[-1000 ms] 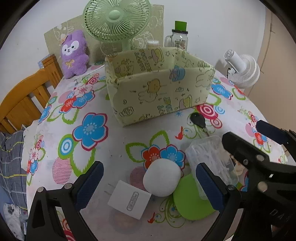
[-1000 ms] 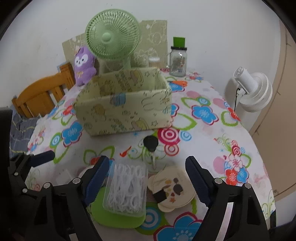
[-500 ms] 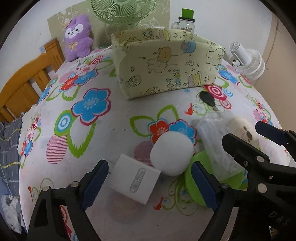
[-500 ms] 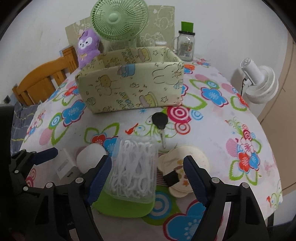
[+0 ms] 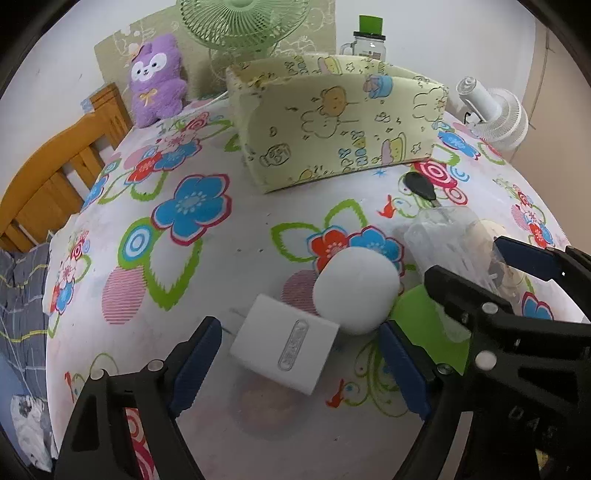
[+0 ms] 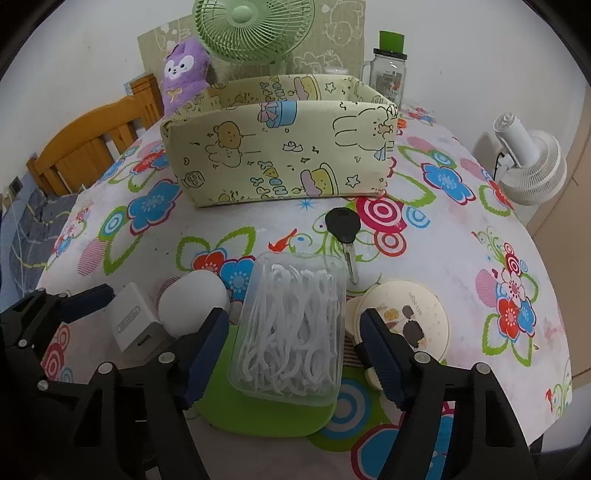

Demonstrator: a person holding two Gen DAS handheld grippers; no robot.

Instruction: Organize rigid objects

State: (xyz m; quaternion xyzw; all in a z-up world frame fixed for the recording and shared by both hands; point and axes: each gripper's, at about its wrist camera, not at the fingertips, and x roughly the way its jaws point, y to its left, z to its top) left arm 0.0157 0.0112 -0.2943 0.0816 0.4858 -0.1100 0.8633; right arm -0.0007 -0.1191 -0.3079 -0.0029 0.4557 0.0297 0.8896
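Note:
My left gripper (image 5: 299, 363) is open, low over the table, its fingers on either side of a white charger block (image 5: 284, 344). A white egg-shaped object (image 5: 356, 290) touches the charger's far right side. My right gripper (image 6: 291, 354) is open, its fingers on either side of a clear box of floss picks (image 6: 291, 325) that rests on a green lid (image 6: 258, 413). A round cream tin (image 6: 410, 314) lies right of the box, a black key (image 6: 343, 225) beyond it. The yellow cartoon-print storage box (image 6: 280, 162) stands behind them.
A green fan (image 6: 255, 26), a purple plush (image 6: 184, 70) and a glass jar with green lid (image 6: 388, 74) stand behind the box. A wooden chair (image 5: 55, 173) is at the left edge, a white fan (image 6: 528, 162) off the right edge. Floral cloth covers the table.
Both grippers have moved down and forward. The charger now sits between my left fingers and the floss box between my right fingers. Both stay open.

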